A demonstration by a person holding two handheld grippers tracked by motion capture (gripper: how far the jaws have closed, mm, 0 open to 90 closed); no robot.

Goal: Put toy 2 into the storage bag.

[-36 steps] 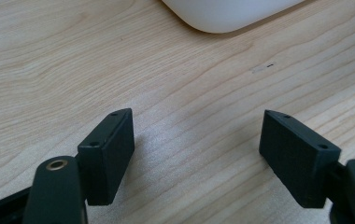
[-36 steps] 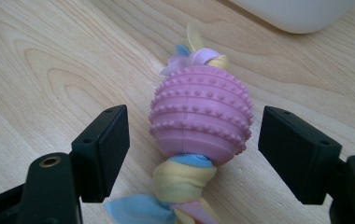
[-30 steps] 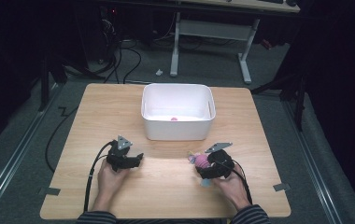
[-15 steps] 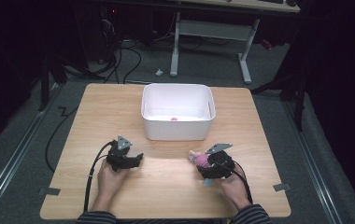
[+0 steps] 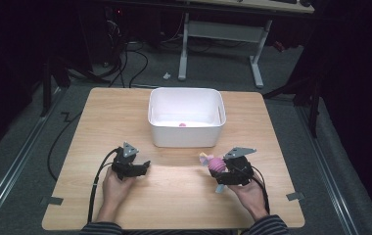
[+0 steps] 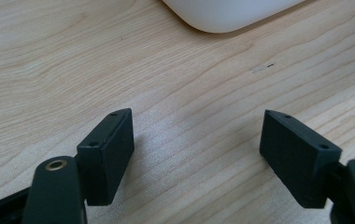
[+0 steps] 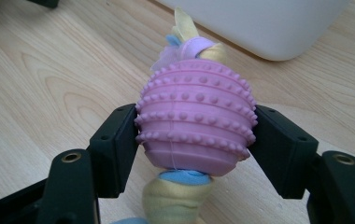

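Note:
A pink knobbly rubber toy point(image 7: 196, 116) with yellow, blue and lilac cloth ends sits between the jaws of my right gripper point(image 7: 196, 140). Those jaws have just been closing, and both pads now press on its sides. In the high view the right gripper point(image 5: 217, 166) holds the toy point(image 5: 215, 163) just above the table, right of centre and in front of the white bin point(image 5: 186, 139). My left gripper point(image 5: 142, 167) rests low over the wood at the left. Its jaws stand wide, open around bare table point(image 6: 196, 140).
The white bin holds a small pink item point(image 5: 182, 125) on its floor. The bin's corner point(image 6: 227, 11) lies ahead of the left gripper, and its wall point(image 7: 269, 23) is just beyond the toy. Tape marks point(image 5: 295, 197) sit at the table's front corners.
The right gripper has risen slightly with the pink toy in it. The left hand and gripper have stayed still.

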